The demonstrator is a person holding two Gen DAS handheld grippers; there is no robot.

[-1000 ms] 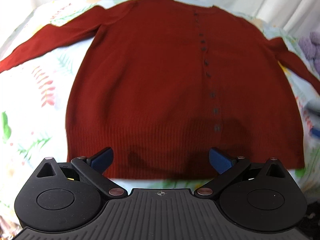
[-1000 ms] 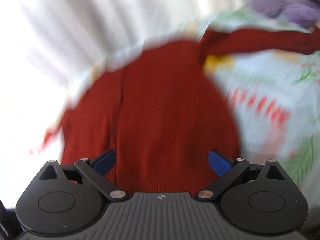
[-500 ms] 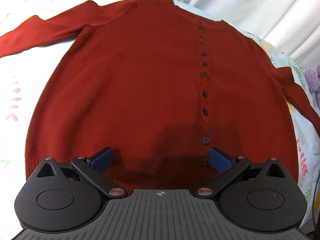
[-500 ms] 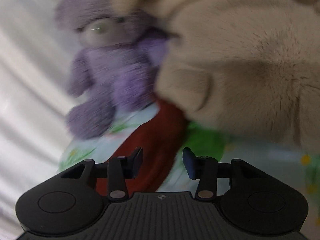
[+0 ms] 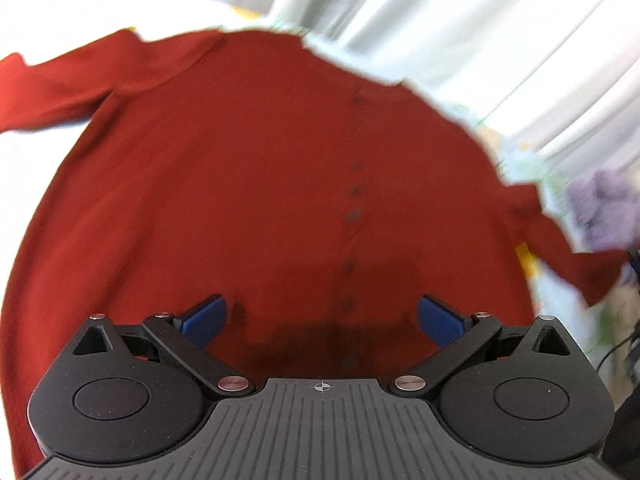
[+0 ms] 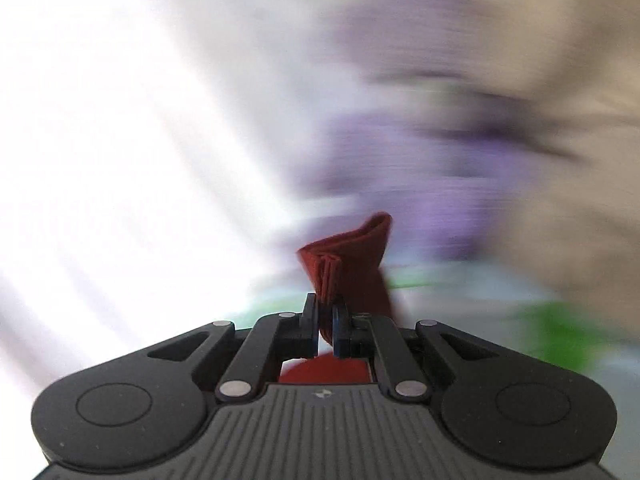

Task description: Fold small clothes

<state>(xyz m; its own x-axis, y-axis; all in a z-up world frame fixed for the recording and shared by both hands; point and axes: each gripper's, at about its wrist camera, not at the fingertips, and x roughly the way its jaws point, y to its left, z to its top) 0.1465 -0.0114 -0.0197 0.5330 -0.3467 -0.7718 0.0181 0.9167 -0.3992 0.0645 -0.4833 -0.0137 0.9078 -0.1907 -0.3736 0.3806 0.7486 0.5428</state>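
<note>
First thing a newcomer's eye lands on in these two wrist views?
The big red cardigan, spread flat with its button line running up the middle, fills the left wrist view; the left gripper hovers open over its lower part. In the right wrist view, the right gripper is shut on a bunched red cuff against a motion-blurred backdrop. A purple plush toy sits at the far right edge.

The right claw (image 6: 326,320) was clamped on a bunched fold of red knit sleeve (image 6: 348,256), which stuck up just beyond its tips. Behind it, a purple shape (image 6: 400,160) was blurred.
</note>
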